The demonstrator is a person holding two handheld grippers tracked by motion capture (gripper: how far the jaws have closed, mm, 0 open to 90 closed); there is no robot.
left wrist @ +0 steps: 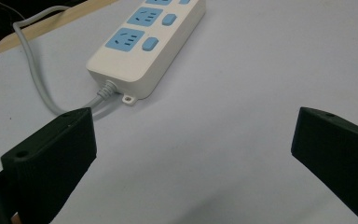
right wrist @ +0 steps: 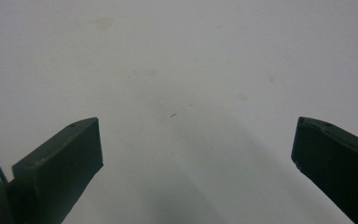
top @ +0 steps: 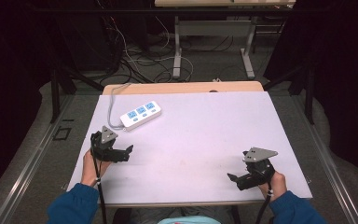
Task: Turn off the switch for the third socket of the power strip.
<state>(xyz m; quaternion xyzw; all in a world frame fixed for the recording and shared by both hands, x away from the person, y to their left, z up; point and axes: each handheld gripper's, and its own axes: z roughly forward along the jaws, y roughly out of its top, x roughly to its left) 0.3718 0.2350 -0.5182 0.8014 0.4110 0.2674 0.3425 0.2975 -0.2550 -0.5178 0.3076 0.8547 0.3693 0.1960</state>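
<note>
A: What is seen nearest, at the bottom of the high view?

B: Two blue sleeves are seen, and above them the left gripper (top: pixel 129 150) at lower left and the right gripper (top: pixel 230 179) at lower right. Both are held low over the white surface (top: pixel 200 135). The fingers (left wrist: pixel 51 154) of the left one are spread wide with nothing between them; the same is seen of the right gripper's fingers (right wrist: pixel 58 161).

A: And farther off?

B: The power strip (top: pixel 141 115) lies in the upper left of the surface, its grey cord (top: pixel 113 100) looping back toward the far edge. It is near the left gripper but apart from it.

A: How far along is the work judged to be?

B: It is judged barely begun. The strip is untouched; the reach, the closing of the fingers and whatever handling follows are all left.

A: What is added by the gripper views?

B: In the left gripper view the blue sockets, the switches (left wrist: pixel 150 44) and a small mounting tab are made out, which are blurred from above. In the right gripper view faint stains on the bare surface are shown. The floor cables and table legs beyond are given by the high view.
</note>
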